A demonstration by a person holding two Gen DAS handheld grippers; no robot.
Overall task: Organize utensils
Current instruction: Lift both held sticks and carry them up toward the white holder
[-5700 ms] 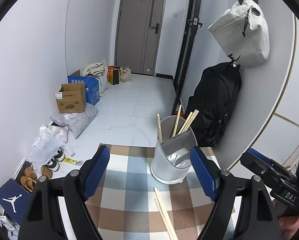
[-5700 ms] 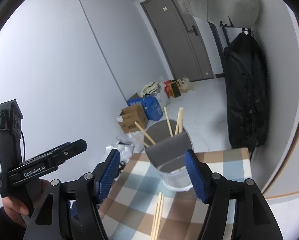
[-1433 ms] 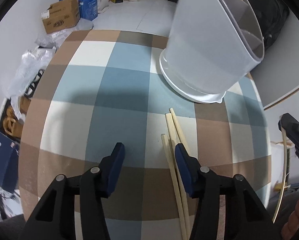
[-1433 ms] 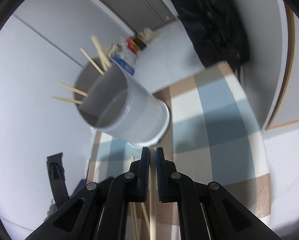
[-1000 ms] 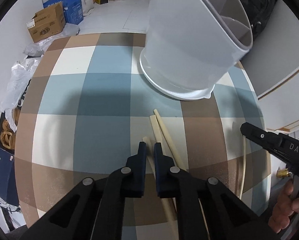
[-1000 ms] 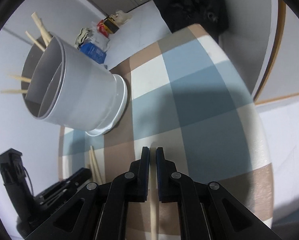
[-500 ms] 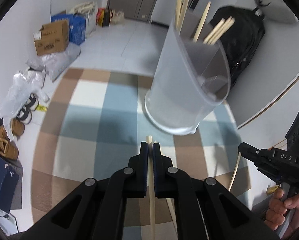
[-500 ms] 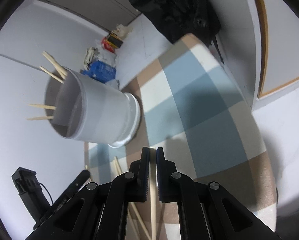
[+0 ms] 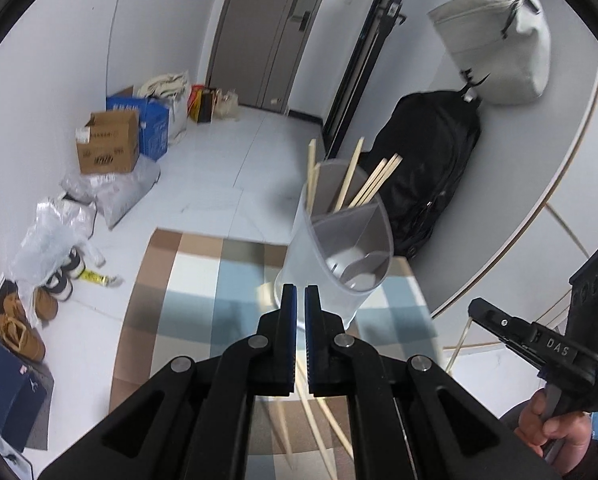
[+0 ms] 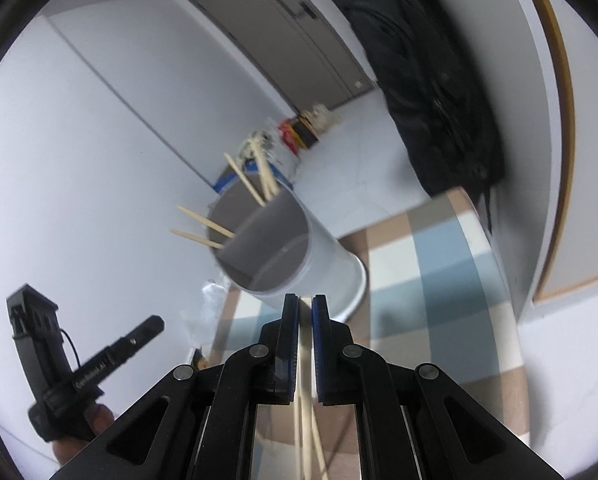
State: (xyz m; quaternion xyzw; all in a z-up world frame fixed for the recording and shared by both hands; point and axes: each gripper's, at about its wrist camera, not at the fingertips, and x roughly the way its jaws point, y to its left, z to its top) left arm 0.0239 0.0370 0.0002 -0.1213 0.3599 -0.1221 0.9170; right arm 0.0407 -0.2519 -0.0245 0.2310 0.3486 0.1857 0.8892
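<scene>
A grey divided utensil holder [image 9: 339,252] stands on the checked tablecloth [image 9: 203,280] with several wooden chopsticks [image 9: 373,184] in its far compartment. My left gripper [image 9: 300,294] is shut on a chopstick [image 9: 300,372] and raised just in front of the holder. My right gripper [image 10: 305,304] is shut on another chopstick [image 10: 306,360], also raised near the holder [image 10: 291,252]. That chopstick hangs below the right gripper in the left wrist view [image 9: 457,352]. Loose chopsticks [image 9: 331,432] lie on the cloth below.
A black backpack [image 9: 427,172] and a grey bag [image 9: 495,40] hang on the wall right behind the table. Boxes [image 9: 107,148], bags and shoes [image 9: 19,320] lie on the floor at the left. The table's far edge is just past the holder.
Both grippers have lifted away from the cloth with a chopstick each and tilted up towards the holder's rim. Earlier both were open above the table.
</scene>
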